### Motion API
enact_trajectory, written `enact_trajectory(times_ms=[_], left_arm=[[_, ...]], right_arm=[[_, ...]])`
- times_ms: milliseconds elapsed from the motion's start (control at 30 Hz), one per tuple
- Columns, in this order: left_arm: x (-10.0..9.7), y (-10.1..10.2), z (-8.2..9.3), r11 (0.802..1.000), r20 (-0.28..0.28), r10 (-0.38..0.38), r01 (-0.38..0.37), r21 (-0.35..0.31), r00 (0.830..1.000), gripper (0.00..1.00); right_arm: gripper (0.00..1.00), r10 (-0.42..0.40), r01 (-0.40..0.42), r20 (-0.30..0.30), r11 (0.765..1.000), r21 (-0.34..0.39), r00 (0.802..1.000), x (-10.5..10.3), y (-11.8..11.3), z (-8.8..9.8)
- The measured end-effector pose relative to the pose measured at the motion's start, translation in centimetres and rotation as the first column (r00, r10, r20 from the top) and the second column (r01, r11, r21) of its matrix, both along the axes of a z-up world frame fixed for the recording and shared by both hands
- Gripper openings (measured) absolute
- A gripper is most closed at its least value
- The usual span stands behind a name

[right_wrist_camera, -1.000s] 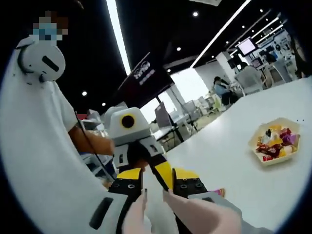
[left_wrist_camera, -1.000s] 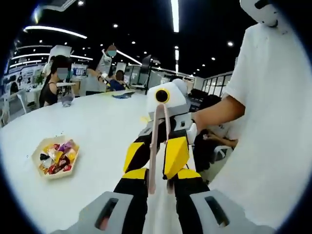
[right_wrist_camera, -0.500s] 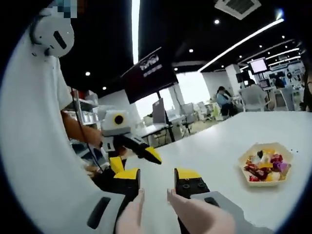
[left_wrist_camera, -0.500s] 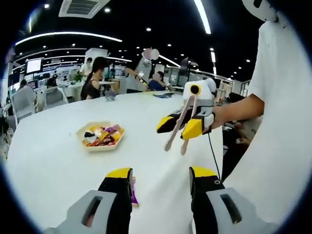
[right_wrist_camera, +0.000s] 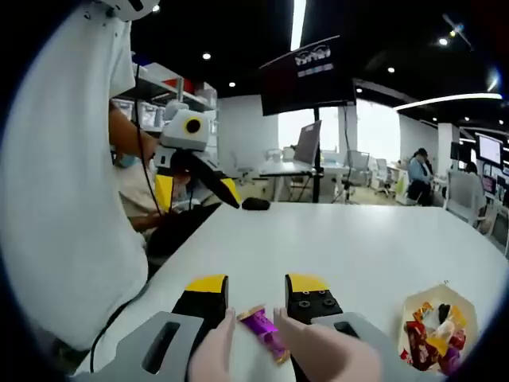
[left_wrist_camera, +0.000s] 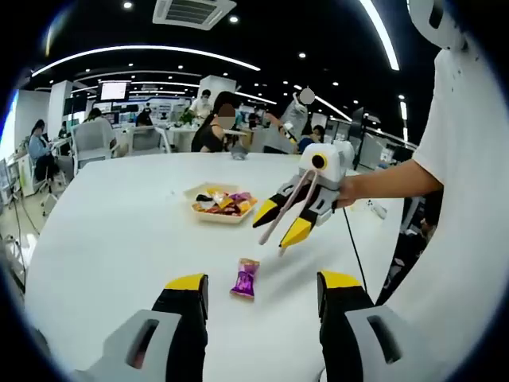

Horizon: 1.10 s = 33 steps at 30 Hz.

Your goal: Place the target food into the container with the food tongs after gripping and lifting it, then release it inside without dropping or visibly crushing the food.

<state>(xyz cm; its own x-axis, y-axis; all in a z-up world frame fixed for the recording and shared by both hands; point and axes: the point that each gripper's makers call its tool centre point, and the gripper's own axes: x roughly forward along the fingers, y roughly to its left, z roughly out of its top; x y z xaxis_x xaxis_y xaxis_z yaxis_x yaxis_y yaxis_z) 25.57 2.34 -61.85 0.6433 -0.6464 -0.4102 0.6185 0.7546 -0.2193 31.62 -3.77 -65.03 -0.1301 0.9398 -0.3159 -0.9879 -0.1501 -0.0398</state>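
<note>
In the left gripper view, the left gripper (left_wrist_camera: 262, 290) sits at the bottom with its two yellow-tipped jaws spread wide and nothing between them. Just past the gap, a purple-wrapped candy (left_wrist_camera: 245, 278) lies flat on the white table (left_wrist_camera: 119, 231), apart from both jaws.

A bit further out, the right gripper (left_wrist_camera: 285, 225) comes in from the right, held up off the table by a person's hand (left_wrist_camera: 347, 191). It's clamped on a pair of beige food tongs (left_wrist_camera: 290, 207) whose arms stick out past the yellow jaw tips and point down toward the table (tong tips are slightly apart, nothing in them). Right behind that is the container (left_wrist_camera: 223, 205), a shallow hexagonal tray of mixed colourful wrapped sweets, well apart from the purple candy. Way at the back there are people sitting at other tables, chairs, a screen and ceiling lights.

The right gripper view has the beige tong arms (right_wrist_camera: 314, 350) rising from the bottom between the gripper's jaws, with the purple candy (right_wrist_camera: 265, 333) lying on the table just ahead, between the tong ends. I can't tell whether they touch it. The sweets tray (right_wrist_camera: 433, 322) is down at the lower right, near the edge. Farther off at upper left is the left gripper (right_wrist_camera: 208, 185), held above the table edge beside the person's white shirt (right_wrist_camera: 64, 175). Behind it there's a dark hanging sign, desks, monitors and office chairs.
</note>
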Motion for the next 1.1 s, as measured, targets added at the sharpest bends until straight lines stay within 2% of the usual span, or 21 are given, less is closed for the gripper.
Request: enact_trajectory(times_ms=[133, 233, 267, 333, 367, 400, 467, 567, 600, 633, 667, 700, 767, 833, 867, 933, 967, 1000, 1067, 1100], left_arm=[[-0.8, 0.7, -0.6, 0.999, -0.029, 0.051, -0.051, 0.006, 0.998, 0.61], [-1.3, 1.4, -0.9, 0.996, -0.043, 0.084, -0.084, 0.007, 0.995, 0.61], [-1.4, 1.8, -1.1, 0.995, -0.058, 0.103, -0.103, 0.013, 0.993, 0.61], [-1.5, 2.3, -1.2, 0.992, -0.068, 0.124, -0.123, 0.017, 0.99, 0.61], [-1.5, 2.5, -1.3, 0.991, -0.076, 0.134, -0.133, 0.017, 0.988, 0.61], [-1.5, 2.8, -1.4, 0.989, -0.081, 0.148, -0.148, 0.015, 0.986, 0.61], [-1.4, 3.1, -1.6, 0.987, -0.096, 0.163, -0.161, 0.023, 0.982, 0.61], [-1.2, 3.4, -1.8, 0.985, -0.105, 0.174, -0.172, 0.027, 0.979, 0.61], [-1.0, 3.5, -1.9, 0.984, -0.112, 0.177, -0.175, 0.028, 0.978, 0.61], [-1.0, 3.6, -1.9, 0.984, -0.113, 0.178, -0.175, 0.03, 0.978, 0.6], [-0.9, 3.6, -1.9, 0.984, -0.114, 0.178, -0.176, 0.031, 0.977, 0.6], [-0.8, 3.8, -1.8, 0.983, -0.116, 0.182, -0.179, 0.034, 0.976, 0.6], [-0.7, 3.9, -1.6, 0.983, -0.117, 0.183, -0.181, 0.027, 0.976, 0.59], [-0.6, 3.8, -1.5, 0.983, -0.114, 0.181, -0.18, 0.024, 0.977, 0.59], [-0.5, 3.8, -1.5, 0.984, -0.113, 0.178, -0.177, 0.025, 0.977, 0.59], [-0.3, 3.8, -1.4, 0.984, -0.112, 0.176, -0.174, 0.025, 0.978, 0.59], [-0.3, 3.8, -1.4, 0.985, -0.112, 0.174, -0.172, 0.028, 0.978, 0.58], [-0.2, 3.7, -1.2, 0.986, -0.108, 0.165, -0.162, 0.031, 0.98, 0.57], [-0.1, 3.7, -0.8, 0.988, -0.088, 0.154, -0.151, 0.038, 0.984, 0.58], [0.0, 3.7, -0.5, 0.988, -0.083, 0.15, -0.148, 0.035, 0.985, 0.58]], right_arm=[[0.27, 0.117, -0.116, 0.023, 0.992, -0.052, 0.993, 0.0, 1.3, -2.3], [0.27, 0.217, -0.211, 0.05, 0.972, -0.101, 0.975, -0.2, 1.9, -4.2], [0.28, 0.227, -0.221, 0.052, 0.969, -0.11, 0.972, -0.2, 1.9, -4.5], [0.28, 0.285, -0.277, 0.055, 0.953, -0.121, 0.957, -0.5, 2.1, -5.1], [0.28, 0.323, -0.309, 0.073, 0.938, -0.156, 0.944, -0.5, 1.9, -5.8], [0.28, 0.355, -0.342, 0.061, 0.926, -0.162, 0.933, -0.7, 1.9, -6.2], [0.28, 0.392, -0.376, 0.067, 0.91, -0.177, 0.917, -0.7, 2.1, -6.8], [0.27, 0.401, -0.388, 0.046, 0.906, -0.17, 0.915, -0.7, 2.4, -7.2], [0.27, 0.414, -0.4, 0.039, 0.896, -0.193, 0.909, -0.8, 2.4, -7.9], [0.26, 0.405, -0.397, 0.023, 0.905, -0.149, 0.914, -0.7, 2.8, -7.2], [0.25, 0.39, -0.386, 0.0, 0.911, -0.142, 0.921, -0.6, 3.0, -7.1], [0.24, 0.389, -0.381, 0.014, 0.908, -0.172, 0.921, -0.1, 2.7, -7.6], [0.22, 0.336, -0.336, -0.028, 0.929, -0.158, 0.942, 0.3, 2.9, -7.4], [0.21, 0.343, -0.338, -0.004, 0.925, -0.175, 0.939, 0.0, 2.9, -7.5], [0.2, 0.356, -0.343, 0.037, 0.919, -0.196, 0.934, -0.4, 2.9, -7.6], [0.2, 0.356, -0.345, 0.027, 0.918, -0.197, 0.934, -1.1, 3.1, -7.6], [0.2, 0.355, -0.34, 0.044, 0.919, -0.198, 0.934, -1.1, 3.2, -7.6], [0.2, 0.347, -0.334, 0.03, 0.921, -0.199, 0.938, -1.1, 3.2, -7.5], [0.2, 0.316, -0.299, 0.061, 0.932, -0.203, 0.947, -0.6, 3.5, -7.5], [0.21, 0.318, -0.307, 0.024, 0.929, -0.205, 0.948, -1.0, 3.4, -7.2]])
